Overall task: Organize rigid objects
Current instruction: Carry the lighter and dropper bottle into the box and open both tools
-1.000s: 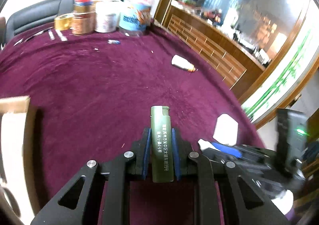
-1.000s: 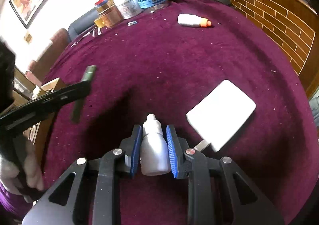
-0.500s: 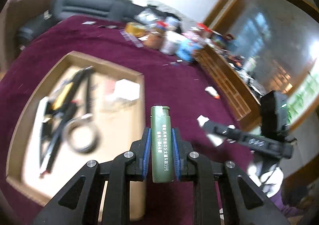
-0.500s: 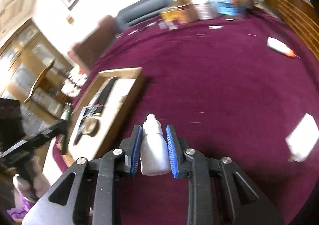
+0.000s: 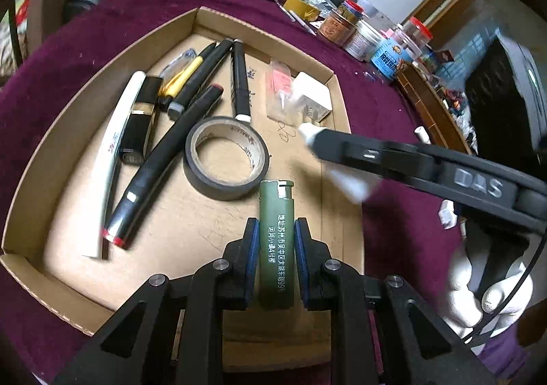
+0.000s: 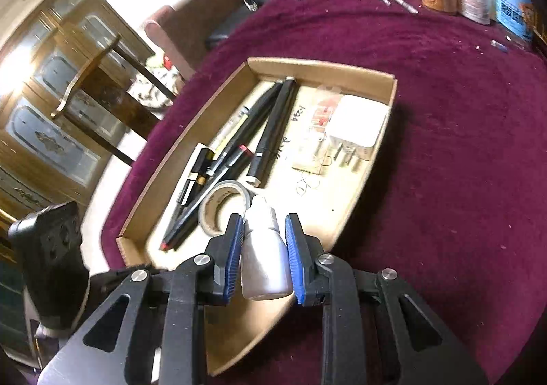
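Observation:
My left gripper (image 5: 275, 241) is shut on a green lighter (image 5: 276, 241), held upright above the near right part of a shallow cardboard tray (image 5: 102, 70). My right gripper (image 6: 263, 248) holds a small white dropper bottle (image 6: 265, 258); its jaws have spread a little and the left pad shows a gap, the bottle tilting. It hangs over the tray's (image 6: 342, 70) near edge. In the left wrist view the right gripper (image 5: 393, 159) reaches in from the right with the bottle tip (image 5: 307, 130) over the tray.
The tray holds a tape roll (image 5: 225, 159), several pens and markers (image 5: 191, 87), a white charger (image 5: 312, 94) and a clear packet (image 5: 278, 91). Jars and cans (image 5: 362, 36) stand at the far edge of the purple tablecloth (image 6: 461, 146). A white card (image 5: 448, 214) lies right.
Both grippers swung left and came over the cardboard tray with their objects. The right gripper's jaws have spread slightly around the white bottle, which now tilts.

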The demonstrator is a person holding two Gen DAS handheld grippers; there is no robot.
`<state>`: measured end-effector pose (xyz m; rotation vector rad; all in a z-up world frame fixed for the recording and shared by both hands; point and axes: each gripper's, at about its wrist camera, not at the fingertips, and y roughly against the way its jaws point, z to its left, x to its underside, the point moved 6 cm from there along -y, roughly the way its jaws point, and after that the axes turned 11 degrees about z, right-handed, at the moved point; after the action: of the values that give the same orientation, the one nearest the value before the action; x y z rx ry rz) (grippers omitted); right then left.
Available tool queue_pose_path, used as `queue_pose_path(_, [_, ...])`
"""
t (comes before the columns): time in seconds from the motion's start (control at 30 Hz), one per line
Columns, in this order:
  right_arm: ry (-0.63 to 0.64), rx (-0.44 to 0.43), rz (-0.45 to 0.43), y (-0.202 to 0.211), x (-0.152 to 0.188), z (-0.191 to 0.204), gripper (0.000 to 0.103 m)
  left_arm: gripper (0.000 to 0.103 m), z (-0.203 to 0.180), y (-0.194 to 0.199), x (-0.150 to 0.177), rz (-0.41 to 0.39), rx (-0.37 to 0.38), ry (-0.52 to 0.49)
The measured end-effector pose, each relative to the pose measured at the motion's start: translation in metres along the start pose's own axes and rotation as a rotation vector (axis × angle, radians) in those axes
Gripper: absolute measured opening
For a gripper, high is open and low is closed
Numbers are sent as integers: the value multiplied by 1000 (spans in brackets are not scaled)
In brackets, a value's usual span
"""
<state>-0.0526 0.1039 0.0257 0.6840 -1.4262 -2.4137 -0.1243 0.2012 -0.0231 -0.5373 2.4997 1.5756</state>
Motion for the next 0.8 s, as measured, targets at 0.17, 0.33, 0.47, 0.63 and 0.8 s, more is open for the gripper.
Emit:
queue_pose_path(0.17, [4, 88, 17, -15, -6, 2, 23, 17, -3, -6, 0, -1, -21, -23])
queue_pose_path(0.33, [-2, 155, 28, -18, -5, -1, 23, 31, -8, -3, 0, -3, -3, -45])
queue_pose_path(0.47, [-8, 136, -11, -8, -4, 1, 23, 45, -15, 4, 1, -35, -49, -83])
queue_pose_path(0.63, [8, 173, -165, 30, 1, -1, 35, 54, -24, 17, -1, -99, -135, -125])
queue_pose_path(0.8, [5, 269, -309, 67, 13, -14, 58, 54, -31, 19, -1, -130, -212, -133])
